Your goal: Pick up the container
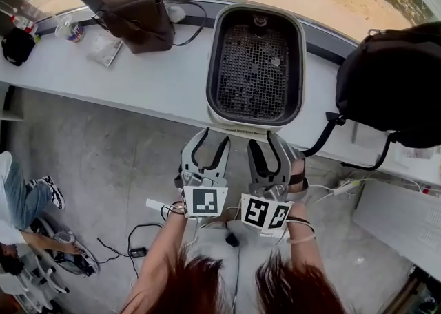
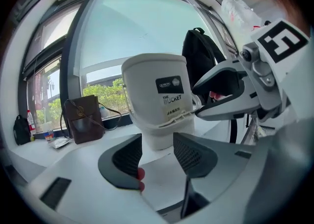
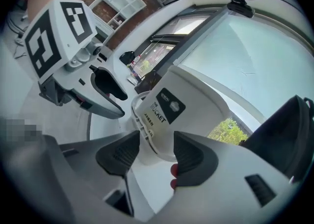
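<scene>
The container [image 1: 255, 65] is a white bucket with a dark mesh insert, standing upright on the white counter [image 1: 151, 78]. Both grippers hover side by side just in front of its near wall, short of the counter's edge. My left gripper [image 1: 215, 139] is open with nothing between its pads. My right gripper [image 1: 269, 142] is open too, and empty. In the left gripper view the bucket [image 2: 157, 100] stands straight ahead beyond the open left gripper [image 2: 157, 155], with the right gripper [image 2: 230, 95] beside it. The right gripper view shows the bucket [image 3: 184, 115] past the open right gripper [image 3: 156, 153].
A brown bag [image 1: 138, 23] lies on the counter left of the bucket, and a black backpack [image 1: 393, 78] sits to its right. A cup [image 1: 69, 30] and a plastic packet [image 1: 103, 49] lie far left. A person [image 1: 24, 199] sits on the floor at left, near cables [image 1: 131, 240].
</scene>
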A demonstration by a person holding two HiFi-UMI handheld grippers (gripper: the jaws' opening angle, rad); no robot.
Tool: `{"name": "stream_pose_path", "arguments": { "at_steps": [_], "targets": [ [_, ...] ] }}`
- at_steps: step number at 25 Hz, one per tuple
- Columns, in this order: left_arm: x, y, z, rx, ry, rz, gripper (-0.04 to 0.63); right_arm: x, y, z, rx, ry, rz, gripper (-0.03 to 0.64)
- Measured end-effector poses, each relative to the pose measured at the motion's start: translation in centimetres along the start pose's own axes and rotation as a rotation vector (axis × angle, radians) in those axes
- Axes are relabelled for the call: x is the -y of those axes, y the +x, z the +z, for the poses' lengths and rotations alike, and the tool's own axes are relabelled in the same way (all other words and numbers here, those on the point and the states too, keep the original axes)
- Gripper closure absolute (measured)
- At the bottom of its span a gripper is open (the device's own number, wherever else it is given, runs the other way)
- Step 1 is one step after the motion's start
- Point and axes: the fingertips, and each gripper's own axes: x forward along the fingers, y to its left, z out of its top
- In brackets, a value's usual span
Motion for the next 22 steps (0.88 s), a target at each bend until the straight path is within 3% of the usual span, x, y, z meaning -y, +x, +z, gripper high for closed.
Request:
{"name": "stream_pose_path", "arguments": {
  "at_steps": [4, 10, 22],
  "targets": [
    [-0.2, 1.4, -0.9, 0.020, 0.050, 0.038, 0.400, -0.7, 1.1, -1.0, 0.009, -0.062, -0.026, 0.400],
    [-0.7, 3.1, -0.5, 0.064, 0.049, 0.071, 0.397, -1.1, 1.9, -1.7, 0.031, -0.143, -0.093, 0.393],
    [-0.8, -1.0, 4.3, 0.072, 0.070, 0.068, 0.394, 1.1, -1.2, 1.4, 0.038, -0.134, -0.110, 0.391]
  ]
}}
